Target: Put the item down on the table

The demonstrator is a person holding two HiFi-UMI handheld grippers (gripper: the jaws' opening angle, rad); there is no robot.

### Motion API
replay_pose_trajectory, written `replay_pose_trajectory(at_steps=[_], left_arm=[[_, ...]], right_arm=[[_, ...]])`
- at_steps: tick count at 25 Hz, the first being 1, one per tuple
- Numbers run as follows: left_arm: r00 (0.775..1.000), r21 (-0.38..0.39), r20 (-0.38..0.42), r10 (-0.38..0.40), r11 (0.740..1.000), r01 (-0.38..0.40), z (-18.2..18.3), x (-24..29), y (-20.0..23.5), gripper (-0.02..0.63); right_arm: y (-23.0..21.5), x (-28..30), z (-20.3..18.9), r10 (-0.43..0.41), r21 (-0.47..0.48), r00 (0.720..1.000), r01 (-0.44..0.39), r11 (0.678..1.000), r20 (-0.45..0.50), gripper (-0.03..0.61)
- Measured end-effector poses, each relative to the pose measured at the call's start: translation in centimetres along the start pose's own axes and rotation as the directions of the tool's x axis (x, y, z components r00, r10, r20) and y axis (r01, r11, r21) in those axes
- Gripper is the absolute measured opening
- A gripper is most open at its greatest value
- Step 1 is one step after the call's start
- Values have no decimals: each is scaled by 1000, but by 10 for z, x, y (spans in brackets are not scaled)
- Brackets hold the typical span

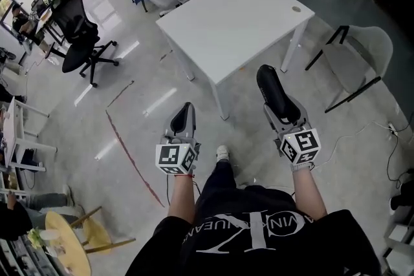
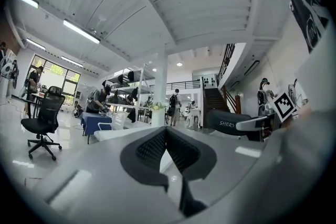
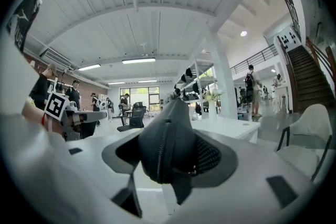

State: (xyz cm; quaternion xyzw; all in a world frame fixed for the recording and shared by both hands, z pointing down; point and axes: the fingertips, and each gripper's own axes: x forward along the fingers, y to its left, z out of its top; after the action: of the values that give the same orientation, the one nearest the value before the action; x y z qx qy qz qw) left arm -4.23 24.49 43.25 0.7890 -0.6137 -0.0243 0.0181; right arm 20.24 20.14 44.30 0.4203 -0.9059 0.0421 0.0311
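Holding a black zip case (image 1: 272,86), the right tool (image 1: 284,114) was pinched down on its near end. The case's long axis ran straight out along the jaws, so it poked forward past the tips. From the right gripper view the zipper side faced back at the tool.

The white counter (image 1: 226,22) sat ahead of that tool, lower down and a bit off to its left. The case hung over bare floor just short of the counter's near edge, not over the top yet.

The left tool (image 1: 185,110) had its jaws pressed together on nothing and hung level with the right one. My guess is the right hand only needed to push forward and left, then go down.
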Motion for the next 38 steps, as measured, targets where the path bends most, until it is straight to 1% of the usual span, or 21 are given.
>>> replay_pose_trajectory(at_steps=[4,9,16,19,23,25,27,31,38], left_arm=[[1000,-18,3,0,1000,1,2,30,22,11],[999,-13,-7,-44,999,44,5,69,42,11],[997,-33,-35,-75,997,74,-3,114,81,11],[993,-35,-41,-109,994,108,-7,134,95,11],[987,-18,-45,-152,988,151,-10,156,111,11],[986,-13,-43,-160,987,160,-11,165,121,11],[986,-25,-40,-161,987,160,-13,173,129,11],[985,-64,-47,-163,985,160,-22,183,134,11],[981,-78,-76,-179,982,173,-34,210,135,11]], right_arm=[[-9,29,6,-7,2,1000,7,1000,-2,264],[-20,67,10,-27,19,1000,27,999,-9,264],[-26,118,4,-51,36,998,53,998,-48,264],[-29,139,1,-73,37,995,75,996,-64,264],[-30,164,0,-97,35,993,100,994,-74,264],[-29,176,0,-103,41,992,106,994,-71,264],[-27,186,1,-99,50,993,102,993,-68,264],[-27,198,-1,-85,55,993,90,994,-85,264],[-48,218,-10,-89,79,990,98,992,-110,264]])
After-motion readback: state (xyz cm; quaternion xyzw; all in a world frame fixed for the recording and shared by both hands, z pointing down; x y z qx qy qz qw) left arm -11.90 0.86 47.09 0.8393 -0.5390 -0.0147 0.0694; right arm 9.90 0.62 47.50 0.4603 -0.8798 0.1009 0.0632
